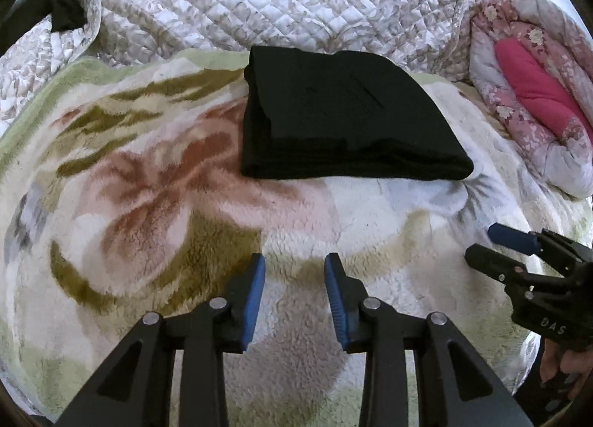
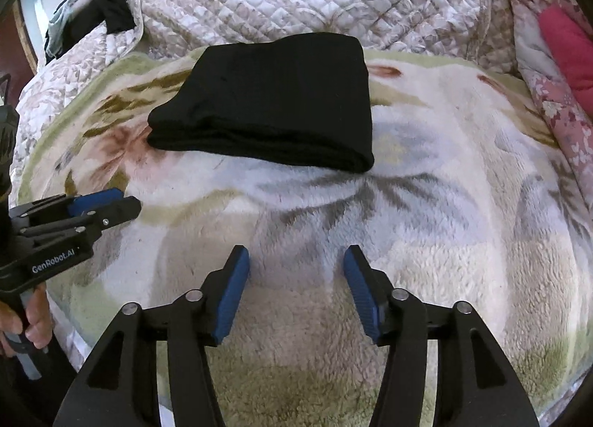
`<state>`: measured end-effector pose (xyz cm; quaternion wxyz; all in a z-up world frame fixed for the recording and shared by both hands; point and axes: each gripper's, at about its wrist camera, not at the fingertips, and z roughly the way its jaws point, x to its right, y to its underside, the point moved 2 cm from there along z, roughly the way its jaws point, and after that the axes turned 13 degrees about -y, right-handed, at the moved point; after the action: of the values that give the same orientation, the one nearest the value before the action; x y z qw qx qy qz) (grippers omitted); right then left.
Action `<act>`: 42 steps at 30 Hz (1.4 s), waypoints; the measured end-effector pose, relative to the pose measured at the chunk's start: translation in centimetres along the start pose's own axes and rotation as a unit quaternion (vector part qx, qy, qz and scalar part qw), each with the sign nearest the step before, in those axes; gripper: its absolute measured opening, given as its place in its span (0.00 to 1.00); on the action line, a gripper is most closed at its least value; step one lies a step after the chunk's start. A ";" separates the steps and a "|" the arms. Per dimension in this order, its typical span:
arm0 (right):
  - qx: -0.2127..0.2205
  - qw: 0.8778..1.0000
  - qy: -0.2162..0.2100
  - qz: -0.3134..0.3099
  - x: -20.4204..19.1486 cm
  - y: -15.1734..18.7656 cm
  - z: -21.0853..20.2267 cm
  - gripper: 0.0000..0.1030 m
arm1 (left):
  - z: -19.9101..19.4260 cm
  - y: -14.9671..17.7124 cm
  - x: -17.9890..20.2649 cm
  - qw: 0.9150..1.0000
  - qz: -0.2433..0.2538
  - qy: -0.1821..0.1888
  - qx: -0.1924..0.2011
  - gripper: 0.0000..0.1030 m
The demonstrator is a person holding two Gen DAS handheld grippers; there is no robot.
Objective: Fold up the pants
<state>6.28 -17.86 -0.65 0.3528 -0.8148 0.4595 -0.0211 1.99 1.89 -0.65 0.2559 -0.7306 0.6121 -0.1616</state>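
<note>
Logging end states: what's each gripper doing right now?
Left gripper: open, empty, short of the folded black pants.
Right gripper: open, empty.

Black pants (image 1: 344, 115) lie folded (compact, layered).

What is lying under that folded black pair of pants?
The folded black pants rest on a fluffy floral fleece blanket. The blanket's pattern directly beneath them is covered, as is anything tucked between the layers.

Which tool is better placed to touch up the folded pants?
Neither clearly: both are open and short of the black pants. The left tool faces their left half; the right tool faces their right end.
</note>
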 end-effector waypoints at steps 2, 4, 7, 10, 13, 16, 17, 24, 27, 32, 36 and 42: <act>-0.001 1.000 0.000 0.000 0.0 -0.1 0.3 0.57 | 0.0 0.0 0.2 1.000 0.005 0.002 0.005 0.41; -0.001 1.000 -0.001 0.004 0.0 -0.3 0.5 0.58 | 0.1 0.0 0.4 1.000 0.006 0.002 0.006 0.43; -0.001 1.000 0.001 0.004 0.0 -0.3 0.8 0.60 | 0.3 -0.1 0.4 1.000 0.005 0.002 0.006 0.44; -0.002 1.000 0.000 0.003 0.1 -0.4 0.8 0.62 | 0.3 -0.1 0.4 1.000 0.006 0.002 0.006 0.45; -0.009 1.000 -0.004 0.010 0.2 -0.8 0.8 0.62 | 0.3 -0.4 0.5 1.000 0.008 0.000 0.004 0.45; 0.011 1.000 -0.012 0.019 0.3 -1.6 0.0 0.62 | 0.2 -1.2 0.4 1.000 0.005 0.003 0.005 0.45; 0.016 1.000 -0.012 0.016 0.3 -1.9 -0.2 0.62 | 0.1 -1.5 0.4 1.000 0.004 0.004 0.008 0.45; 0.017 1.000 -0.012 0.011 0.7 -3.1 0.2 0.48 | 0.1 -3.6 0.5 1.000 -0.002 0.004 0.026 0.45; 0.001 1.000 -0.009 0.015 0.9 -2.6 1.2 0.45 | 0.9 -3.3 0.7 1.000 0.000 0.003 0.018 0.44; 0.001 1.000 -0.012 0.019 1.1 -1.9 1.6 0.45 | 1.4 -2.2 1.2 1.000 0.015 -0.007 0.023 0.43; 0.002 1.000 -0.014 0.017 1.2 -1.8 1.8 0.46 | 1.4 -2.1 1.2 1.000 0.014 -0.007 0.025 0.44; 0.003 1.000 -0.015 0.011 1.1 -1.8 1.9 0.49 | 1.4 -1.9 1.3 0.999 0.017 -0.012 0.028 0.45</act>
<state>8.85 -17.04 -1.34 0.3627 -0.8090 0.4625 -0.0062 4.60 1.08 -0.84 0.2861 -0.7148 0.6164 -0.1651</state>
